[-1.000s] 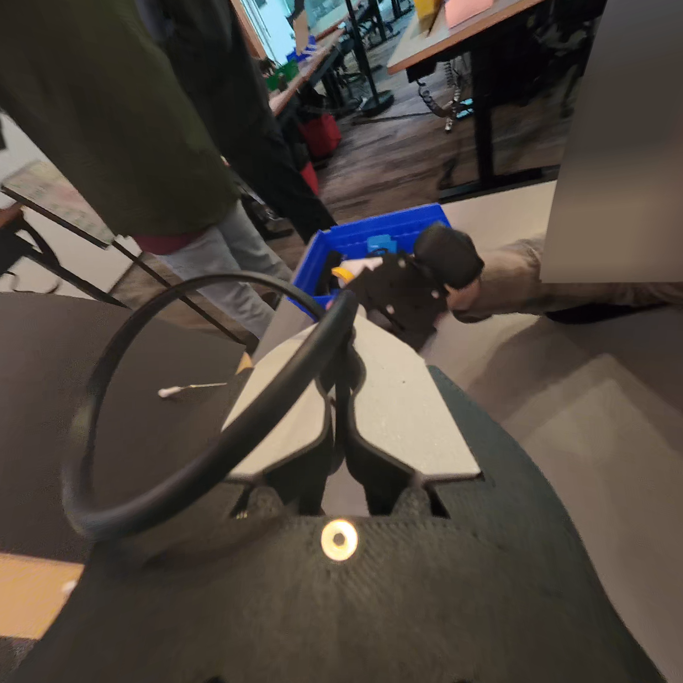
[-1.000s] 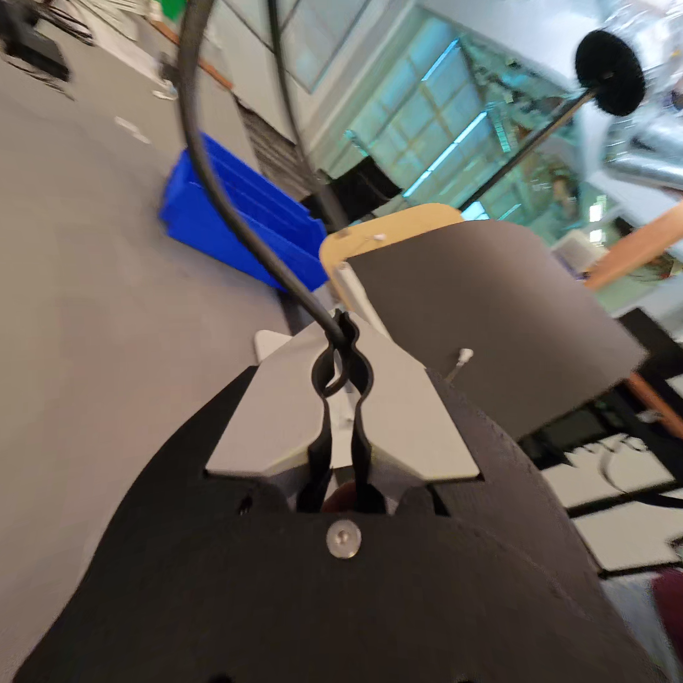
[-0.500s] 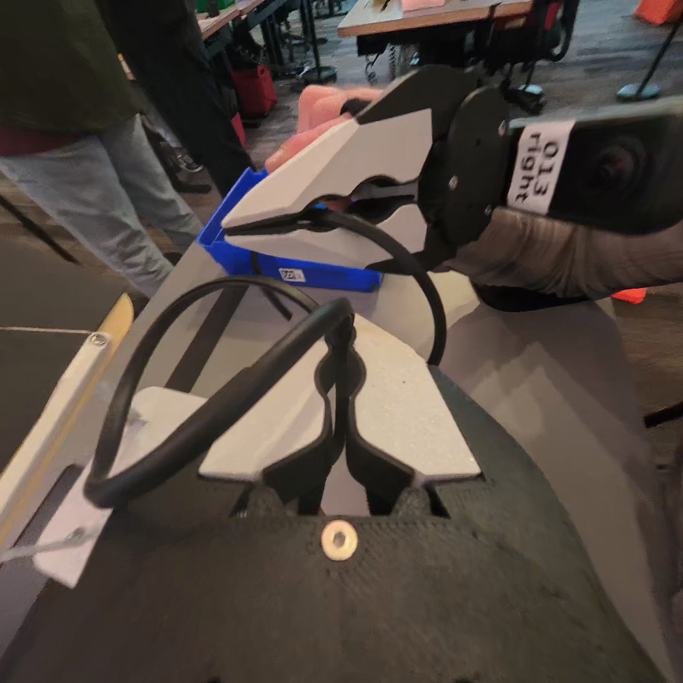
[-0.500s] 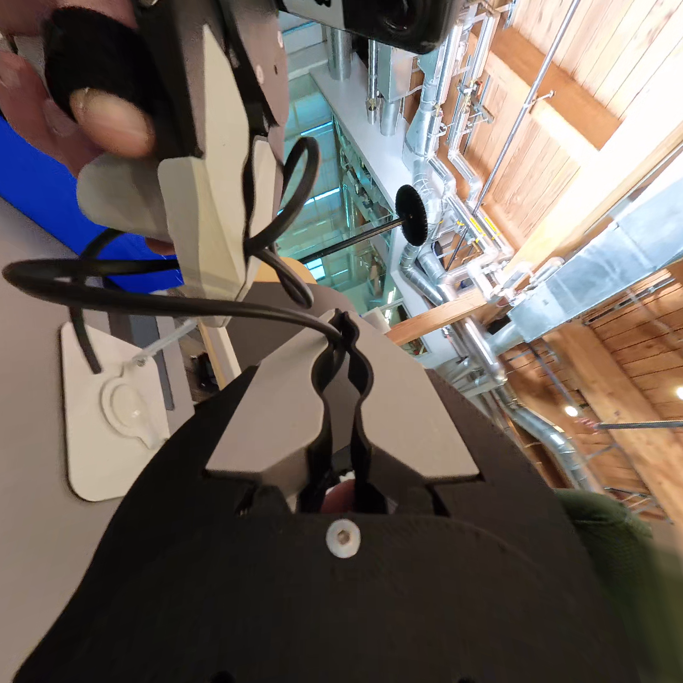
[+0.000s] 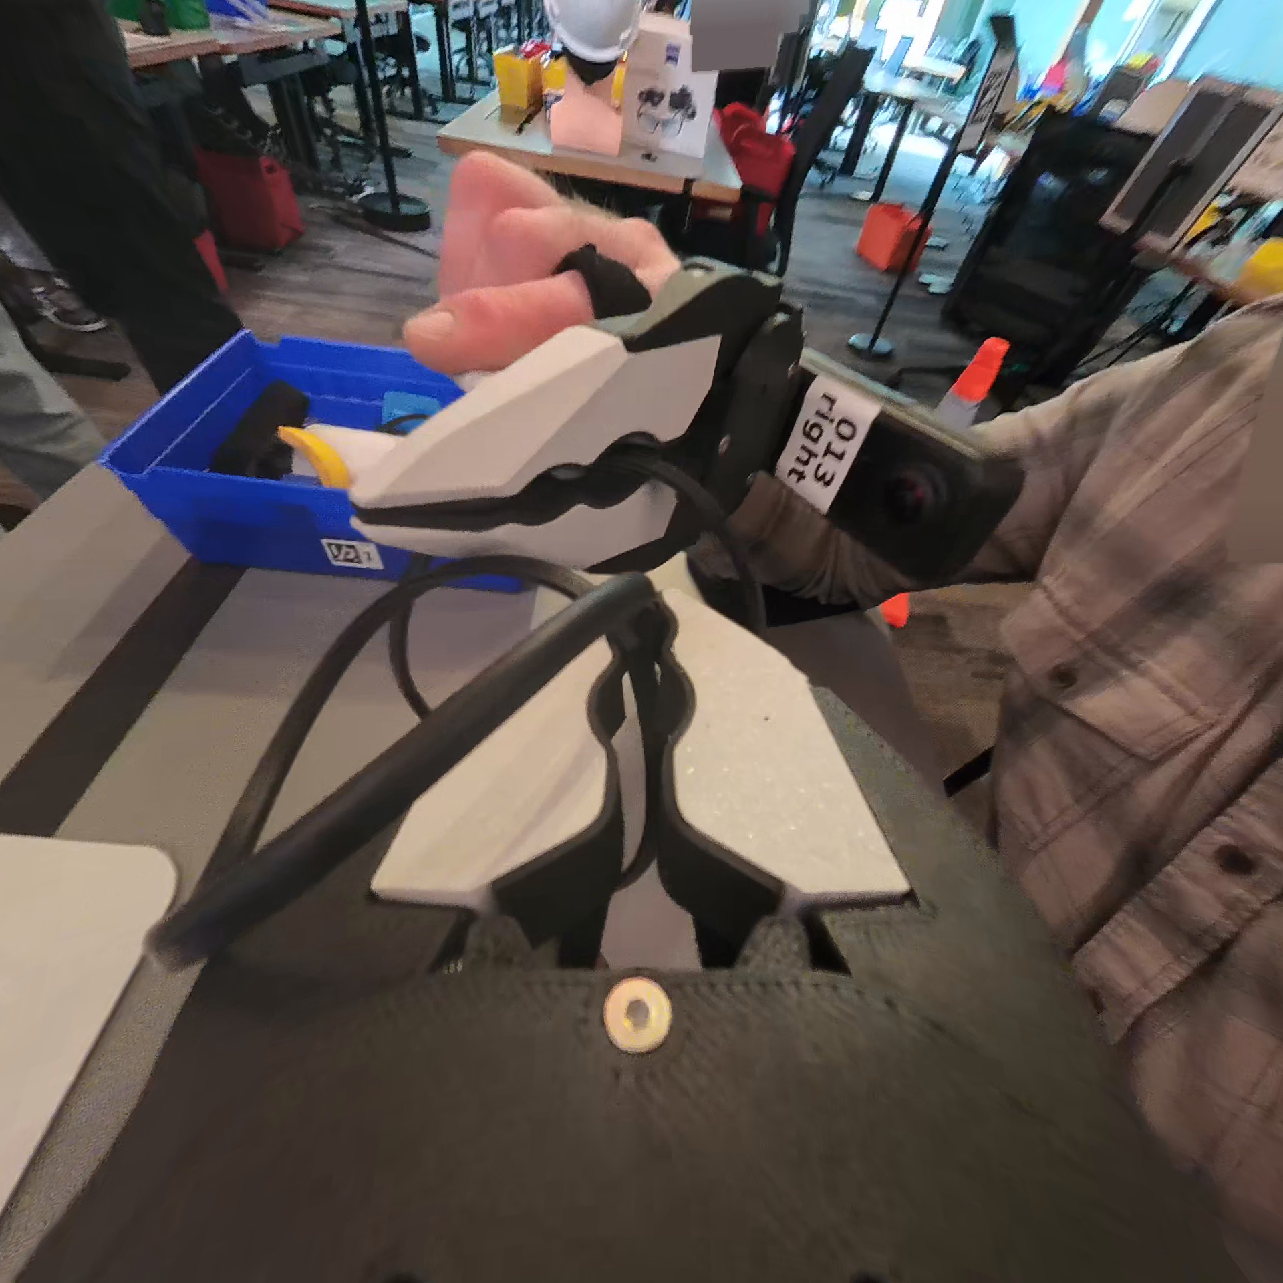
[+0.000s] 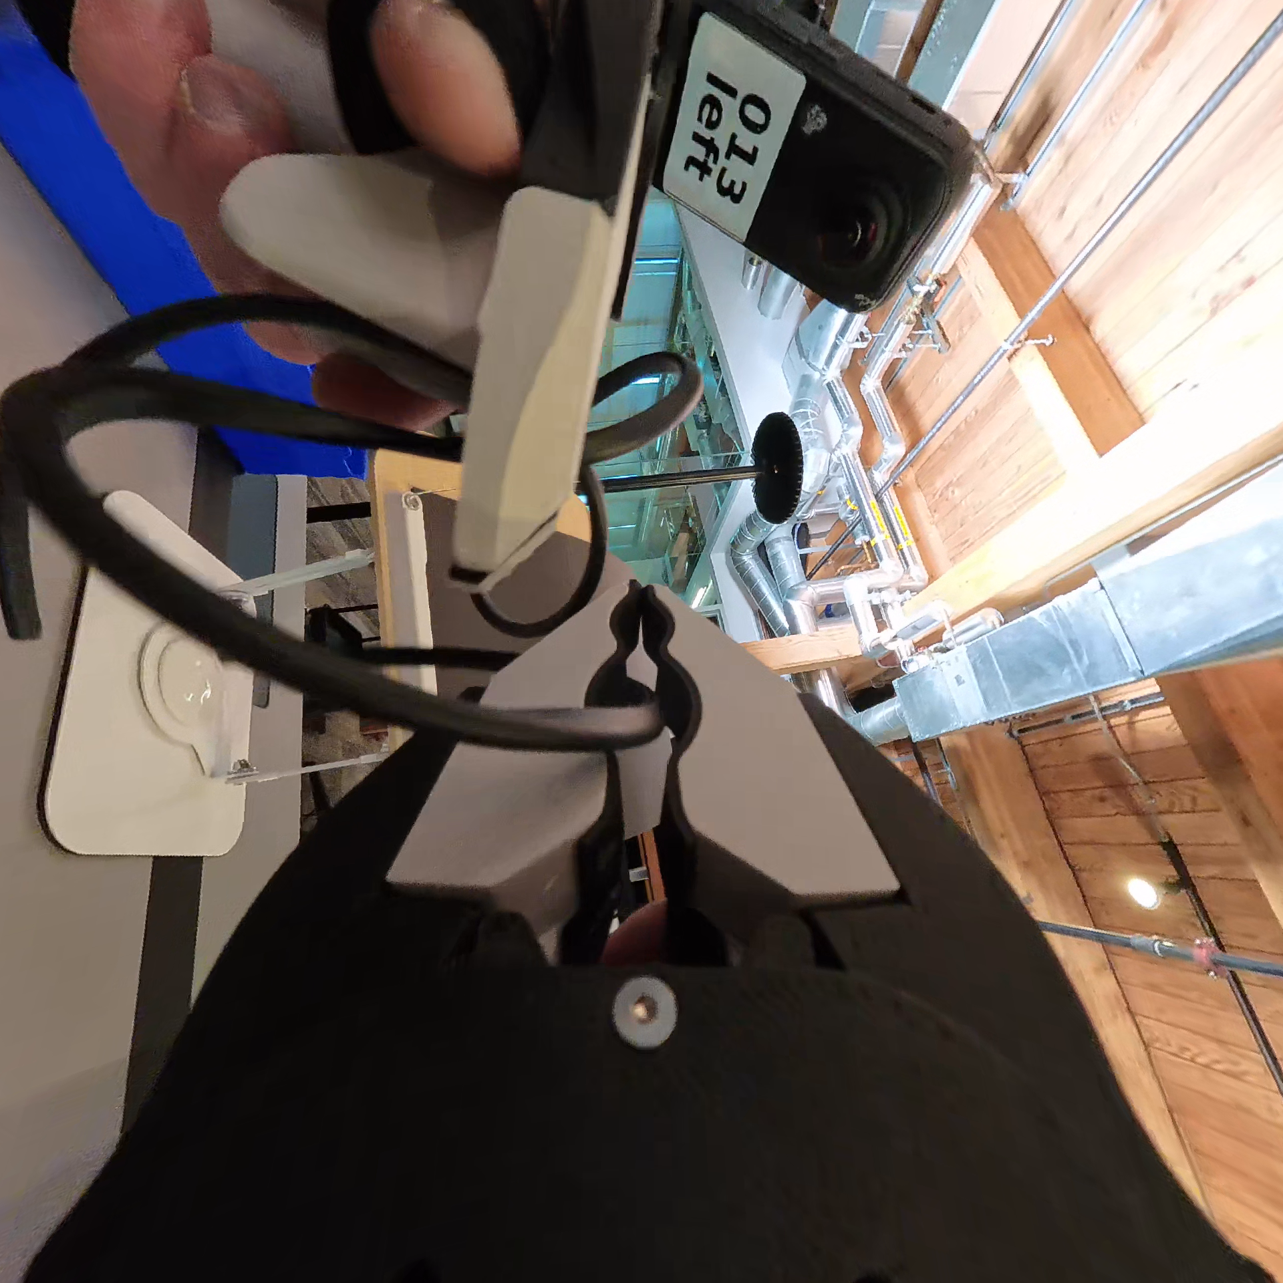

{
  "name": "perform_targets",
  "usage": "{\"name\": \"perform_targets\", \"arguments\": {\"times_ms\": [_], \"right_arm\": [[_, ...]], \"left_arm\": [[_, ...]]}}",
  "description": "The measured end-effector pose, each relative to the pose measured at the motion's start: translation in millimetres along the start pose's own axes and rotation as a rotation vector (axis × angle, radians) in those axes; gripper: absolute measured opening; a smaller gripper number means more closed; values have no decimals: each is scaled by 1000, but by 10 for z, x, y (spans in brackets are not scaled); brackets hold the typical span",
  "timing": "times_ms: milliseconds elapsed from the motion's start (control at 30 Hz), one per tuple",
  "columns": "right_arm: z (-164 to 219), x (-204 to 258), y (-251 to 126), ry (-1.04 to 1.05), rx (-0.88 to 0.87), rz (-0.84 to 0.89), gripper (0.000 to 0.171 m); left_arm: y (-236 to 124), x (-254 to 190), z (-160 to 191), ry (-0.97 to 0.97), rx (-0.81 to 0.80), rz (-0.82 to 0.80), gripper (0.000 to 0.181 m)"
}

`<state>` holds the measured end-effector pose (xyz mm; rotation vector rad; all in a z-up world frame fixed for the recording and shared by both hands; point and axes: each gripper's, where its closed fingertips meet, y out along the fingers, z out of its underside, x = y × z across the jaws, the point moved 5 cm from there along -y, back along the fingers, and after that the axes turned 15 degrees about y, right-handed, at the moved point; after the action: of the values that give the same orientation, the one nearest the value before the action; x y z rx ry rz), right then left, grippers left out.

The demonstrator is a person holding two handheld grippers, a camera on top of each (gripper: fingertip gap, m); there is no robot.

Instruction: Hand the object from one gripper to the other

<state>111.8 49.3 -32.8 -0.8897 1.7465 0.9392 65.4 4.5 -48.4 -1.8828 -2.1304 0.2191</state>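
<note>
Left wrist view
My left gripper (image 5: 642, 628): one, jaws pinched together on the cable (image 5: 389, 777) at the tips; I read it as clamped.
Cable: one black cable, looping out left of my fingers and curling back under the other tool.
Right gripper (image 5: 361, 510): one, crossing sideways just above and beyond my tips, jaws nearly together, the cable running in between them farther back.
Hand (image 5: 527, 271): one, on top of the right gripper, a black loop around one finger.
Bin (image 5: 229, 510): one blue bin behind on the table (image 5: 132, 666), a few items inside, too small for me to sort.
Labels: one white sticker with print on the right gripper's camera, one small tag on the bin front; I leave the wording out.
Sleeve (image 5: 1138, 625): one plaid sleeve at right.

Right wrist view
My right gripper (image 6: 642, 600): one, tips touching, cable (image 6: 208, 646) caught deeper in the jaws at the second notch; gripped.
Left gripper (image 6: 479, 566): one, pointing down just above my tips, jaws pressed together with the cable passing through.
Cable: the same one, held by both grippers at once, a wide loop to the left, its cut end hanging at the frame edge.
Labels: one white sticker on the left camera.
Plate (image 6: 146, 694): one white plate with a clear dome on the table.
</note>
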Motion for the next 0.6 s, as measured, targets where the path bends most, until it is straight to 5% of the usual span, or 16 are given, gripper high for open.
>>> {"name": "perform_targets", "arguments": {"times_ms": [600], "right_arm": [[61, 258, 124, -224, 57, 57, 0]], "left_arm": [[281, -94, 200, -151, 76, 11, 36]]}}
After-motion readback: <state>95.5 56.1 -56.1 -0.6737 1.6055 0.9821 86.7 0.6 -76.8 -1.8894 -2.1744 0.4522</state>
